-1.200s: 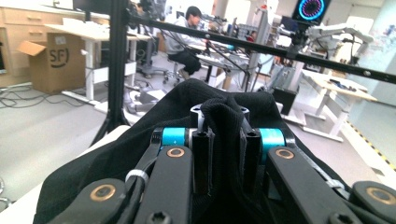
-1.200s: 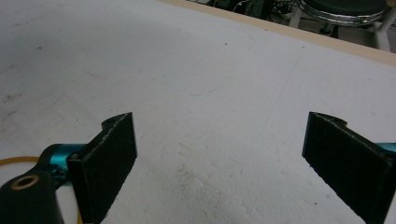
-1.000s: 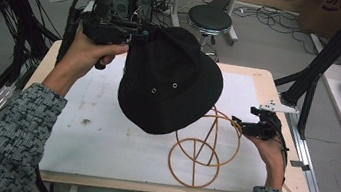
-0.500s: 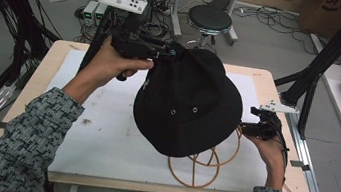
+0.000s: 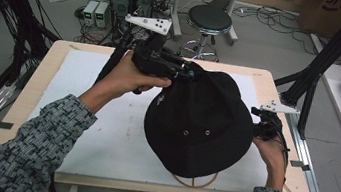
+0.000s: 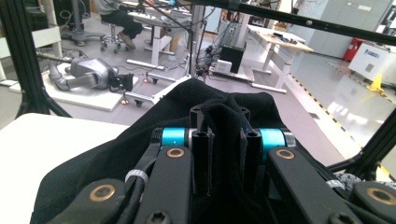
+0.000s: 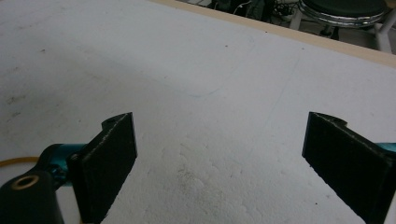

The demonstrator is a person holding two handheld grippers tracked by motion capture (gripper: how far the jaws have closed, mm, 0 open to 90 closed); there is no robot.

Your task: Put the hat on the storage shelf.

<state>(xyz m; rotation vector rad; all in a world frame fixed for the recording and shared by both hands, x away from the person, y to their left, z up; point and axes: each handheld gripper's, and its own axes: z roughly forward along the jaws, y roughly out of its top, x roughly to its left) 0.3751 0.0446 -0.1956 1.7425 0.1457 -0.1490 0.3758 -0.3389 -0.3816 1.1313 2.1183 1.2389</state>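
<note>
Left tongs [image 6: 226,154] pinched on black hat [image 6: 140,154] fabric, white table [image 6: 42,140] beneath

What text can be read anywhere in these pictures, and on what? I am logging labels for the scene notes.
Nothing reads clearly.
Black hat: a small pale mark near its crown, too blurred to read.
Cardboard box on the floor beyond the table: dark print, cut off and blurred.
White cabinet in the left gripper view: blue lettering, too small to read.
</note>
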